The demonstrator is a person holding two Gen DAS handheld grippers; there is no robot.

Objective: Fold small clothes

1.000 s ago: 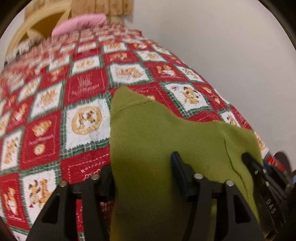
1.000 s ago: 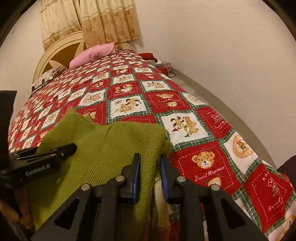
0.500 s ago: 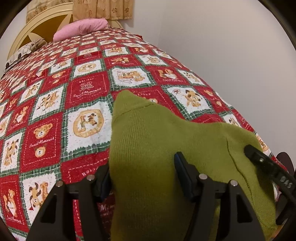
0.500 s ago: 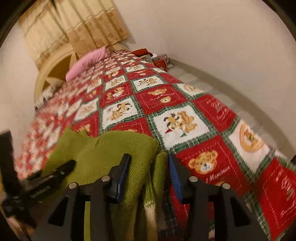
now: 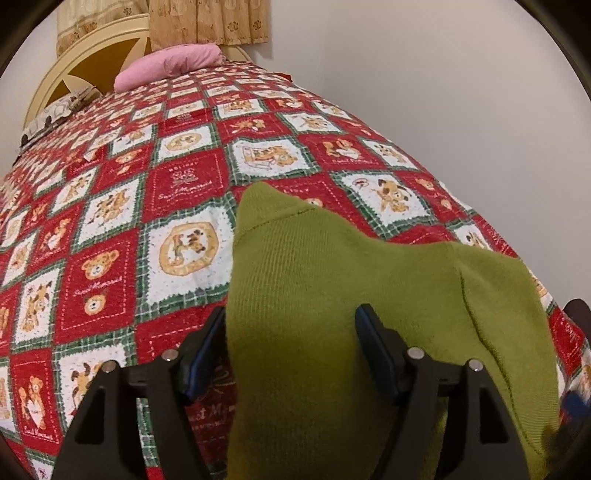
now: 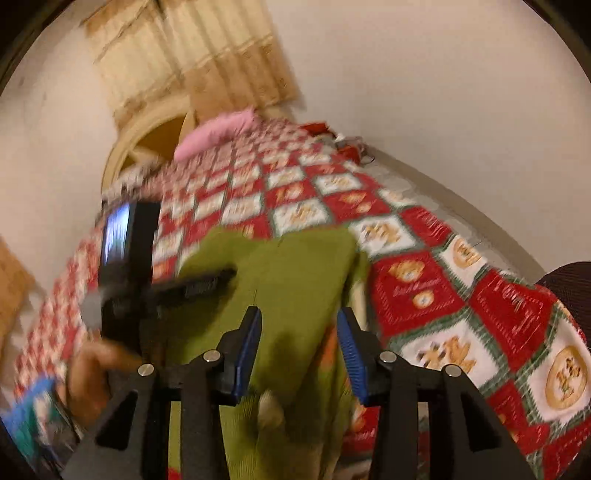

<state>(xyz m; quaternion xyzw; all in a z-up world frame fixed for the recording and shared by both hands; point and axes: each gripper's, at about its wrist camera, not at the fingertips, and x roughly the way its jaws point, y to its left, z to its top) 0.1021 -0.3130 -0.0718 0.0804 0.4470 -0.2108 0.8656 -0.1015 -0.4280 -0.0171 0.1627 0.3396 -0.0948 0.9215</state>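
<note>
Left wrist view: a green garment (image 5: 332, 295) is spread on a red patchwork quilt (image 5: 110, 229), lying between and ahead of the left tongs (image 5: 291, 343), whose jaws are opening, pads clear of the cloth. A pink pillow (image 5: 170, 68), headboard (image 5: 74, 70) and curtain (image 5: 207, 22) are seen far ahead. Right tongs (image 6: 299, 343): jaws closing, garment (image 6: 288, 266) between them, pads not pressing. The left tongs (image 6: 129, 266) and a hand (image 6: 88, 376) are blurred at the left. White wall (image 6: 443, 92) at the right.
</note>
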